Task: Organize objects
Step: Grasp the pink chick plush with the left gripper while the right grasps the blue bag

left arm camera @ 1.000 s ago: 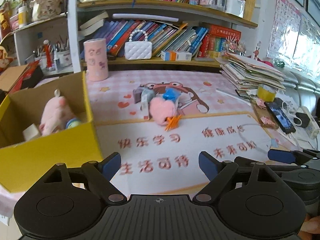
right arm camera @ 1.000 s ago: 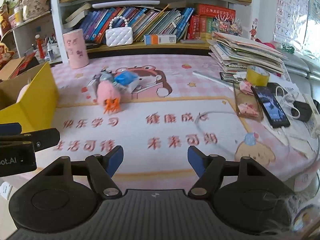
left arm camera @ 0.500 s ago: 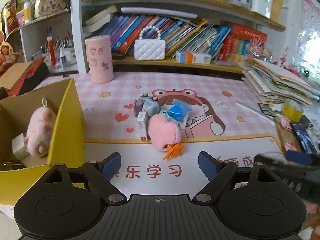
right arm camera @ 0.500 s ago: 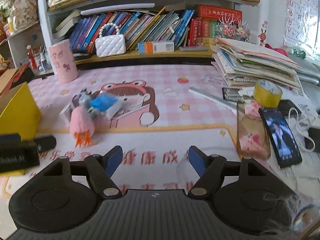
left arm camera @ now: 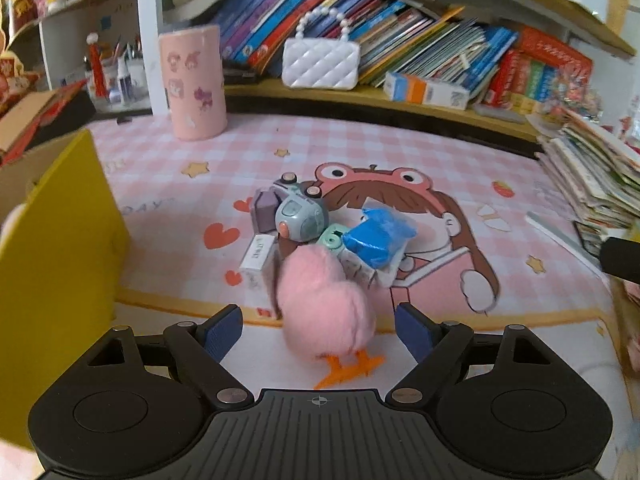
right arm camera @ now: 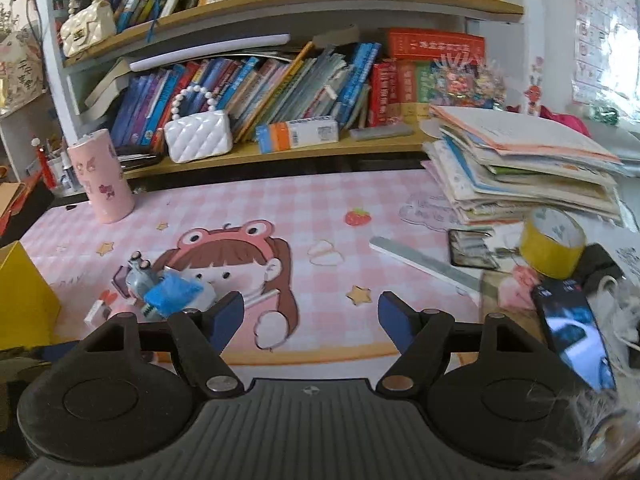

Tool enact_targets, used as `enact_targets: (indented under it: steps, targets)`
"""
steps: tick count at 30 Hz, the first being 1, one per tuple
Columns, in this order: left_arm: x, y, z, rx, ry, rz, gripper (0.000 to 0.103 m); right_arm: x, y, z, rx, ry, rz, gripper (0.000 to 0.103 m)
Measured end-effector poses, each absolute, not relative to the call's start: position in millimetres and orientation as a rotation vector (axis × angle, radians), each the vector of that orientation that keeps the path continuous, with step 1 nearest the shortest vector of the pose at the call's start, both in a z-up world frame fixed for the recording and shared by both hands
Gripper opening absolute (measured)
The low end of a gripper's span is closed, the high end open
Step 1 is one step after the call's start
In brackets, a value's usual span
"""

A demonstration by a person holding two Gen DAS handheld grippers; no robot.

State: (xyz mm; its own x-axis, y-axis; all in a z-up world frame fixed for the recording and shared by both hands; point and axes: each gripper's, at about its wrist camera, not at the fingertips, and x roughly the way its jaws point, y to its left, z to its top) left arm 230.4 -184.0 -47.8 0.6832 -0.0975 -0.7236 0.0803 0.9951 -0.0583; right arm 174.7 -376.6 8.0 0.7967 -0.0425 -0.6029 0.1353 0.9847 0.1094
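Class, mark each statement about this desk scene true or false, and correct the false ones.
1. The pink plush toy lies between the open fingers of the left gripper. True.
2. The right gripper is clamped on the blue packet. False: it is open and holds nothing.
3. The white quilted purse sits on the shelf. True.
4. The pink cylinder lies on its side. False: it stands upright.
5. The yellow tape roll is inside the yellow box. False: it sits beside the stack of papers.
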Motion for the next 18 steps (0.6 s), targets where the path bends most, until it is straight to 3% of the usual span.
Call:
enact_targets:
  steps: [3, 4, 5, 6, 13, 18]
  targets:
    - [245.9, -188.5, -59.3, -0.033, 0.850, -0.083, 0.077, 184.1, -372.5, 6.7, 0.152, 0.649, -0.063, 0.076]
    - [248.9, -189.0, -62.6, -0.030, 0.860, -0.076, 0.070, 187.1, -370.5, 6.3, 0.155, 0.651, -0.050, 0.076]
    - [250.6, -189.0, -65.2, -0.024, 0.867, -0.070, 0.053, 189.8, -368.5, 5.6, 0.157, 0.653, -0.036, 0.076]
    - [250.9, -187.0, -66.9, -0.033, 0.875, -0.087, 0.049, 192.8, -366.4, 4.9, 0.159, 0.655, -0.021, 0.077]
    - [214.9, -166.5, -41.9, -0.067, 0.858, -0.148, 0.048, 226.7, -341.3, -10.8, 0.150, 0.672, 0.122, 0.079]
    - [179.7, -144.6, -32.1, -0.092, 0.893, -0.128, 0.048, 257.6, -301.2, -33.8, -0.065, 0.661, 0.278, 0.080]
